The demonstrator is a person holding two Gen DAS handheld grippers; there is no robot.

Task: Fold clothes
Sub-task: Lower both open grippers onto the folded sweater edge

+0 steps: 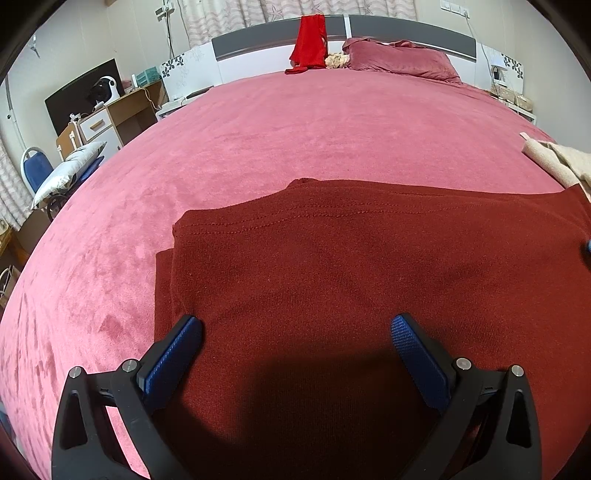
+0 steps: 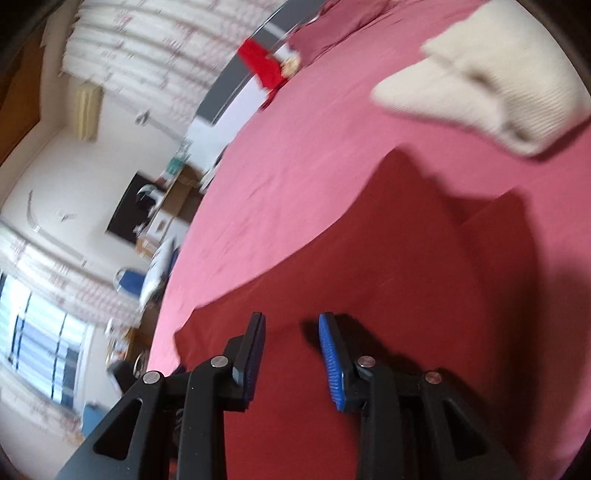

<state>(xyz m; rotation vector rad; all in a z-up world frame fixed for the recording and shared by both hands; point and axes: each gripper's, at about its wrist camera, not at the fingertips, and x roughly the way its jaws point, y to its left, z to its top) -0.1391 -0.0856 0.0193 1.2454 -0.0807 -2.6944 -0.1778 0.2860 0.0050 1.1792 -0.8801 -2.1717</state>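
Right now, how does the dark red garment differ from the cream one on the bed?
The dark red garment lies flat and smooth under both grippers; the cream garment sits bunched further off, beyond its edge. The red one shows a stitched hem; the cream one a ribbed knit. Both rest on the pink bedspread.

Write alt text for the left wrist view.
An open left gripper hovers over a folded dark red garment lying on a pink bed. A cream garment lies at the right edge; a red cloth hangs on the headboard.
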